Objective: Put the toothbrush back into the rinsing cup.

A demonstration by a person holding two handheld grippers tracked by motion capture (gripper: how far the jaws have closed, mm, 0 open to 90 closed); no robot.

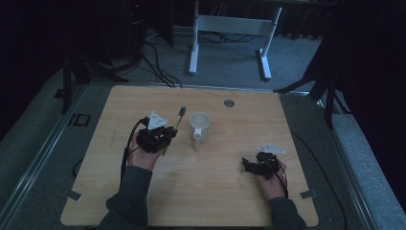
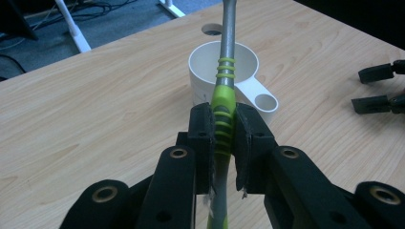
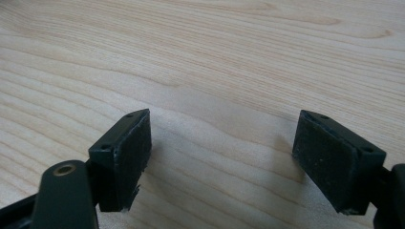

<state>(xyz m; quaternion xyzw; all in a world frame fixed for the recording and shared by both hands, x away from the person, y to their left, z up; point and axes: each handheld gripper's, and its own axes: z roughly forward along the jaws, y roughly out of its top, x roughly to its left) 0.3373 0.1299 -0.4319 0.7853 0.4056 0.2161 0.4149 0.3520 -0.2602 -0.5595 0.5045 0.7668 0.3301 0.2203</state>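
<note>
The left tongs (image 2: 223, 131) are clamped on the green-handled toothbrush (image 2: 224, 90) — its long axis running straight ahead over the white cup (image 2: 203, 62) just beyond — while the right tongs (image 3: 222, 157) stand apart, empty, above the worktop (image 3: 215, 57).

Both black, blocky two-jaw grippers, the left gripper (image 1: 167, 135) and the right gripper (image 1: 246, 164), carry a pale grey three-cornered plate and trail a black cable. Brass-coloured rivets dot their black linkage arms; the flat jaw pads look scuffed. The person wears dark grey-green long sleeves (image 1: 131, 196).
</note>
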